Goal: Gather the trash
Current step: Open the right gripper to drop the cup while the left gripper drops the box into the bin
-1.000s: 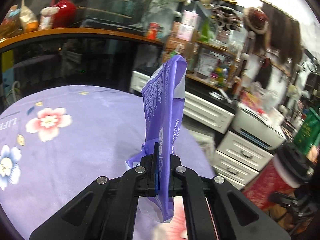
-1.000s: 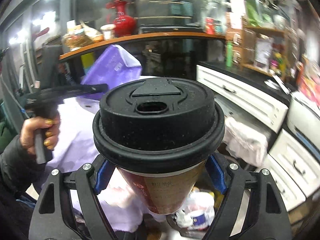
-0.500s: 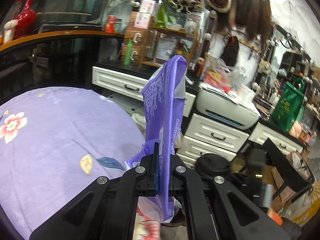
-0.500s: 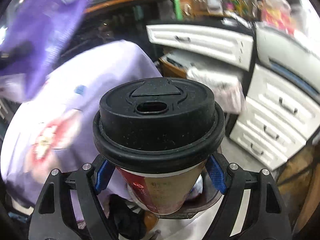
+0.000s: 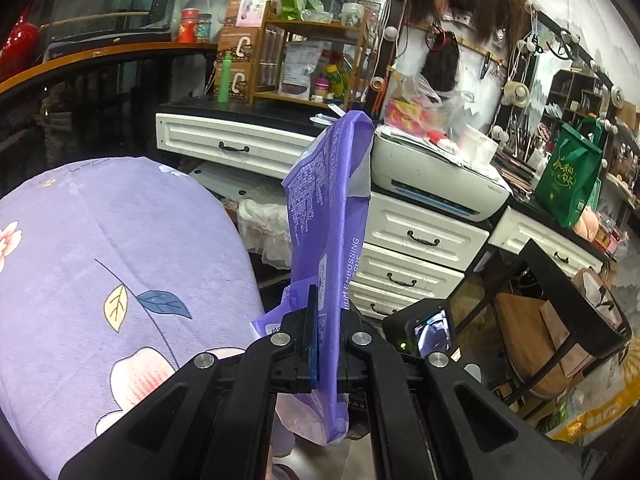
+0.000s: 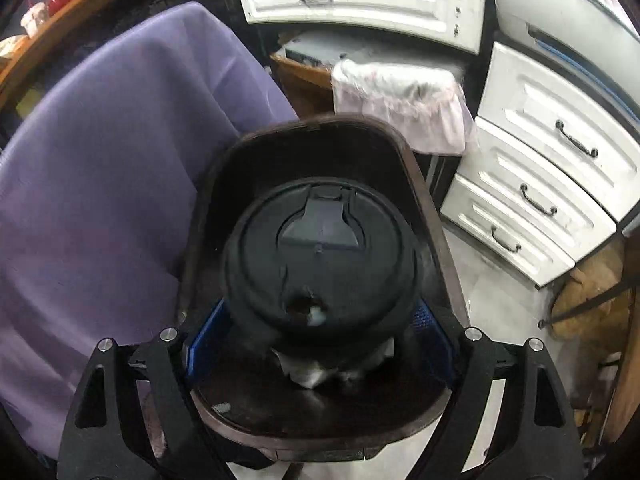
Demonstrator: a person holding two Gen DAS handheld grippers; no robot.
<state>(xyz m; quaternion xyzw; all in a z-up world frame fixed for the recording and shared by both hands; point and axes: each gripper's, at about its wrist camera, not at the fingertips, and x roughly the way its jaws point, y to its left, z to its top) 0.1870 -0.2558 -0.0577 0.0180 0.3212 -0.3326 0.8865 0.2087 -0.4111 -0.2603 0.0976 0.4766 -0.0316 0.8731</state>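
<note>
Right hand-held gripper (image 6: 320, 340): fingers spread wide over the dark bin (image 6: 430, 216), blue pads standing just off the cup (image 6: 320, 264); whether any contact remains, cannot tell. Cup directly over the bin's mouth, black lid up, edges blurred, probably dropping. One cup: light, thin-walled, likely to crush under hard squeeze; residue at the sip hole, so drips possible; best gripped around the body below the lid rim. White crumpled scraps (image 6: 308, 372) just under it inside the bin.

Left hand-held gripper (image 5: 324, 344): pressed together, pinching the purple wrapper (image 5: 328, 216) near its lower end, the rest standing upright above the fingers. One wrapper: feather-light, limp, slick film; flat pinch on a doubled fold holds best, slipping out likelier than tearing. Held in the air beside the purple floral worktop (image 5: 100, 248), with the right gripper's camera showing just below.

Farther off: white drawers (image 5: 416, 240), one printer (image 5: 432, 176), one green bag (image 5: 568, 184).
</note>
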